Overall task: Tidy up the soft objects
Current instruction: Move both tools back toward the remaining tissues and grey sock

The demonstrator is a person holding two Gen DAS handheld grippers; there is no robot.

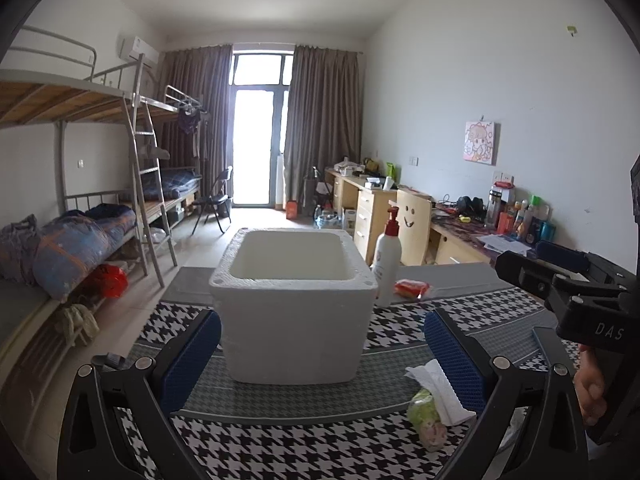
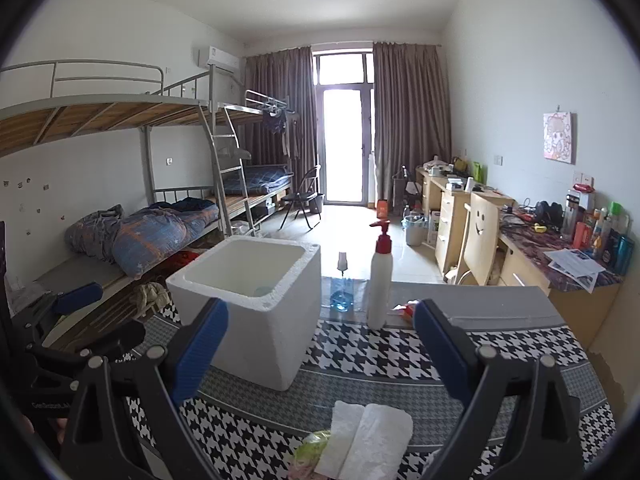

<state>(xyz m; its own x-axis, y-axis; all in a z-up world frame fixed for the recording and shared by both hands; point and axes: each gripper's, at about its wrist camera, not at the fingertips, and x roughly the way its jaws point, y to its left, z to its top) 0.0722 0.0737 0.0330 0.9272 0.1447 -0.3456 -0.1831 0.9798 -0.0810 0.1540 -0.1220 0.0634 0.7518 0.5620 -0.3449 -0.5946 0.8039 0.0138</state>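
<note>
Dorm-room worktop (image 1: 280, 432): left gripper (image 1: 320, 356) and right gripper (image 2: 320, 348) hover, fingers spread, empty. Foam box (image 1: 294, 320) stands open-topped at centre, likely destination. Crumpled tissue (image 2: 366, 440) on plastic-wrapped soft bundle (image 1: 426, 420) lies near front edge, nearest right gripper.

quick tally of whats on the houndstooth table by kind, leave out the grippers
Foam box: 1
Pump bottle, white with red pump: 1
Small clear pump bottle: 1
Red packet: 1
White paper tissue: 1
Green and pink soft bundle beside the tissue: 1
Total: 6
</note>
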